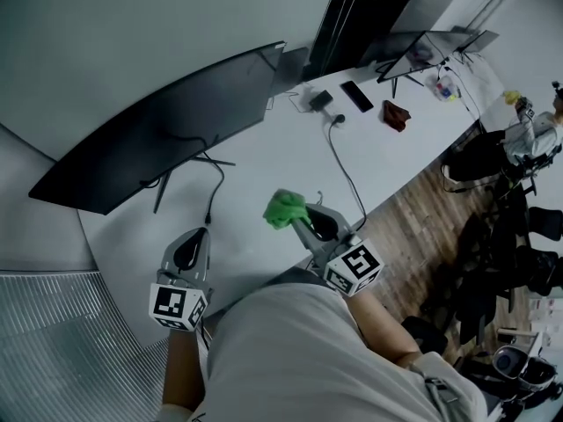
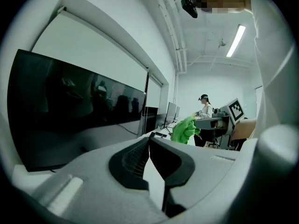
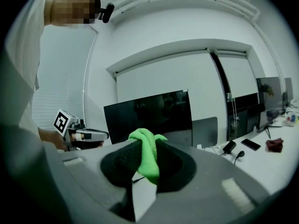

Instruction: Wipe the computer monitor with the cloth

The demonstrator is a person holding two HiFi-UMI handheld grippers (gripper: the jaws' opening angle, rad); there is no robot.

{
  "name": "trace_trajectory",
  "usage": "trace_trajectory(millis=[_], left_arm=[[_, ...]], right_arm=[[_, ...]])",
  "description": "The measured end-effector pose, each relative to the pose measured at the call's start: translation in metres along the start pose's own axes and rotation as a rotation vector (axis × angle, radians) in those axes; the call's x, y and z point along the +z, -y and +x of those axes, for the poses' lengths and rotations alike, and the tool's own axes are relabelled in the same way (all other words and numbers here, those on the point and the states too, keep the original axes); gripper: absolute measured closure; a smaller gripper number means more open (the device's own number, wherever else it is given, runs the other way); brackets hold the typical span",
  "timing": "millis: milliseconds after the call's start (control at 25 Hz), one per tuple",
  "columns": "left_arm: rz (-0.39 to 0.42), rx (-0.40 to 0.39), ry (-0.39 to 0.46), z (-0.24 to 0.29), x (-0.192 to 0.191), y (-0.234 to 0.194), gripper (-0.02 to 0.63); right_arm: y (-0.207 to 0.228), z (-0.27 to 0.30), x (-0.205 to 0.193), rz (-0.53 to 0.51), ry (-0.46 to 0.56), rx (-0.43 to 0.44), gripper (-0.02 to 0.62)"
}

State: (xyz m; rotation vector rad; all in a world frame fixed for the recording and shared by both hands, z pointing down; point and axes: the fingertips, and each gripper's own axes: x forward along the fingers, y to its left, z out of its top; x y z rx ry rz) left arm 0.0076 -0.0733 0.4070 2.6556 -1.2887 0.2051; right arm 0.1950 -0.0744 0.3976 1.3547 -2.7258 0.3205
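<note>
While the right tool (image 1: 301, 222) grips the cloth (image 1: 283, 207), clear of the monitor (image 1: 167, 130) edge, the left tool (image 1: 199, 233) sits closed.

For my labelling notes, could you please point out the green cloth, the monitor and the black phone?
green cloth (image 3: 146, 155), right gripper view, on its hanging fold.
monitor (image 1: 163, 132), head view, middle of the dark screen.
black phone (image 1: 357, 96), head view, its centre.

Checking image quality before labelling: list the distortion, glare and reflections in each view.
Head view: strong fisheye, the monitor bows; light even, no glare. Left gripper view: black round vignette, bright ceiling strip light, faint room reflections in the monitor. Right gripper view: same vignette, green cloth sharp up close, reflections in the monitor too.
</note>
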Motion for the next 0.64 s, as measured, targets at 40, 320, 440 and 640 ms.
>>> trace_trajectory(millis=[40, 320, 440, 640], left_arm=[[0.0, 0.0, 0.0, -0.0003, -0.0001, -0.0013, 0.6], [-0.004, -0.003, -0.001, 0.002, -0.0006, -0.002, 0.6], [-0.005, -0.005, -0.002, 0.0038, -0.0016, -0.0029, 0.598], [-0.003, -0.005, -0.007, 0.0044, -0.0038, -0.0037, 0.6]], right_arm=[[-0.0004, 0.0011, -0.0002, 0.002, 0.002, -0.002, 0.518], [-0.0029, 0.0046, -0.0015, 0.002, -0.002, -0.003, 0.518], [-0.003, 0.0067, -0.0022, 0.002, -0.003, -0.005, 0.518], [0.0012, 0.0063, -0.0016, 0.005, 0.0, -0.017, 0.518]])
